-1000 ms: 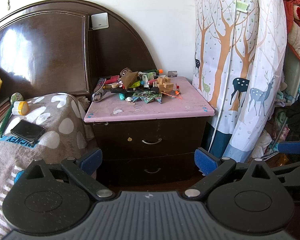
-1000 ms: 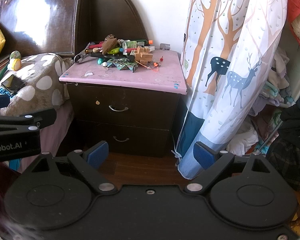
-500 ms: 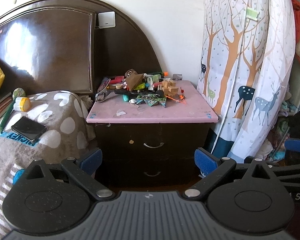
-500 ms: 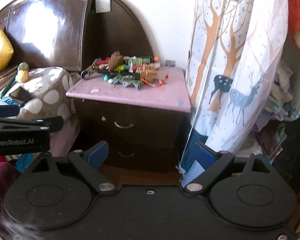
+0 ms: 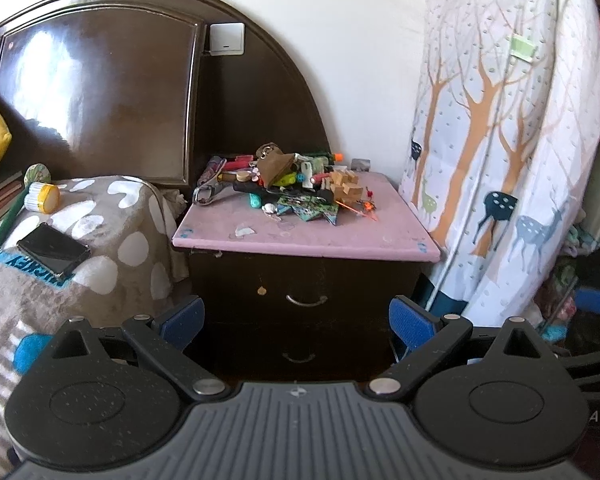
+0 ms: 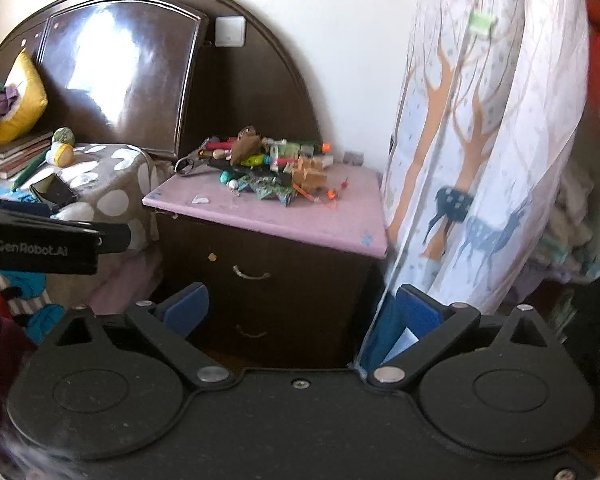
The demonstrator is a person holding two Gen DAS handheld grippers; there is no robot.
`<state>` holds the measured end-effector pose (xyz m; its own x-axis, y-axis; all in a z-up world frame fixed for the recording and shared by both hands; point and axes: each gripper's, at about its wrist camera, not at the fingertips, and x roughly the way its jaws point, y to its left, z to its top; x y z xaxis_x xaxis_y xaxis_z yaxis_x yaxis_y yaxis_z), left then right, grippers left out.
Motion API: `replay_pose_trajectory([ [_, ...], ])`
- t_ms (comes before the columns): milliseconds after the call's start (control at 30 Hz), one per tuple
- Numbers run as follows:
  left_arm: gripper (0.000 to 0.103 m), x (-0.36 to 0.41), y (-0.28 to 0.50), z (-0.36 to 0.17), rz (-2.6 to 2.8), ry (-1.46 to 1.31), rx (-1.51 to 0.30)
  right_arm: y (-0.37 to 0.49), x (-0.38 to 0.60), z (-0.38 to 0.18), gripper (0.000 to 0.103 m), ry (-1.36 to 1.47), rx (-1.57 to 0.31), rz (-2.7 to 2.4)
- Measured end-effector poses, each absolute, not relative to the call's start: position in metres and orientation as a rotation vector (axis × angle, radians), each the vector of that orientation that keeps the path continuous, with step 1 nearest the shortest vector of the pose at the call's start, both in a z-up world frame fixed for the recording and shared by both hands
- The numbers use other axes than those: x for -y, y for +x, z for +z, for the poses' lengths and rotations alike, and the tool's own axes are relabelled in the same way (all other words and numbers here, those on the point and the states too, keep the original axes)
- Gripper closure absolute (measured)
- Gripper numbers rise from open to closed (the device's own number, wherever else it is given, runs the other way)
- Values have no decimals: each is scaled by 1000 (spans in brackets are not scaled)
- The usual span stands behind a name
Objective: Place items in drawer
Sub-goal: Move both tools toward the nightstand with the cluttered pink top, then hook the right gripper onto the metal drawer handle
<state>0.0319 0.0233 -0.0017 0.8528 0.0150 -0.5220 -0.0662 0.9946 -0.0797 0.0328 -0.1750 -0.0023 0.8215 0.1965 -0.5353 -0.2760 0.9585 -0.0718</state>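
Observation:
A dark nightstand with a pink top (image 5: 300, 236) (image 6: 284, 220) carries a pile of small items (image 5: 288, 190) (image 6: 268, 168): wooden blocks, pens, a brown pouch, green patterned paper. Its upper drawer (image 5: 306, 300) (image 6: 252, 274) and lower drawer (image 5: 298, 356) (image 6: 250, 332) are closed. My left gripper (image 5: 296, 320) is open and empty, some way in front of the drawers. My right gripper (image 6: 302, 310) is open and empty, further right and well back from the nightstand. The left gripper's body (image 6: 44, 246) shows at the left of the right wrist view.
A bed with a spotted blanket (image 5: 100, 232) and a black phone (image 5: 54, 248) lies left of the nightstand. A dark headboard (image 5: 100, 92) stands behind. A deer-print curtain (image 5: 500, 160) (image 6: 480, 160) hangs to the right, with piled clothes (image 6: 572, 232) beyond.
Both grippers have tilted upward and shifted a little, so the nightstand sits lower in both views. Both stay open and empty.

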Motion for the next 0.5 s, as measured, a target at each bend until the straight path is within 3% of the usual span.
replay_pose_trajectory([
  [500, 3, -59, 141, -59, -26, -168, -650, 120, 144, -56, 1, -341, -527, 373],
])
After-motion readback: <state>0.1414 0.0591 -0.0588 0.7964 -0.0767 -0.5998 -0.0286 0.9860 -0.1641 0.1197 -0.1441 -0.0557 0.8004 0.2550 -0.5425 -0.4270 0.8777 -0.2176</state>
